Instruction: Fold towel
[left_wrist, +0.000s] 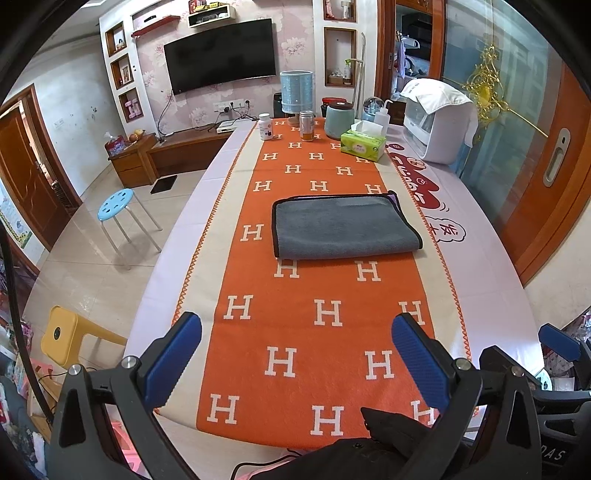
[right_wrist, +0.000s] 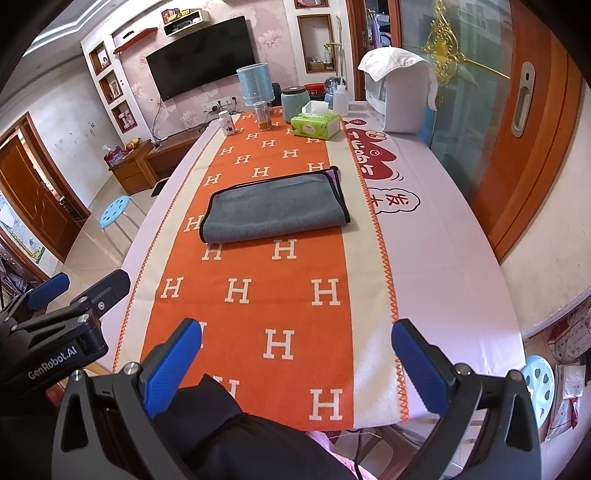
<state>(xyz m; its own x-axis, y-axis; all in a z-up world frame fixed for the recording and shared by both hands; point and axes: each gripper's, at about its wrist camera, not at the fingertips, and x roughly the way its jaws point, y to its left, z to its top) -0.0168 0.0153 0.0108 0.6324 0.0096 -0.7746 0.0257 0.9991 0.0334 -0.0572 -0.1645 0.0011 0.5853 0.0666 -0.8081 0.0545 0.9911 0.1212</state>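
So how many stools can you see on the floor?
2. A blue stool stands left of the table, a pale blue one by its near right corner. More may be hidden under the table.

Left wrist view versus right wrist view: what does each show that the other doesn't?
Only the left wrist view shows the yellow stool beside the table. Only the right wrist view shows the light blue stool at the table's right corner. Both show the gray towel, already folded on the orange runner, the tissue box, and both grippers open, holding nothing.

Your two wrist cameras sit side by side at the counter's (left_wrist: 480, 258) near end, facing along it; both share the towel (left_wrist: 343, 227) well ahead.
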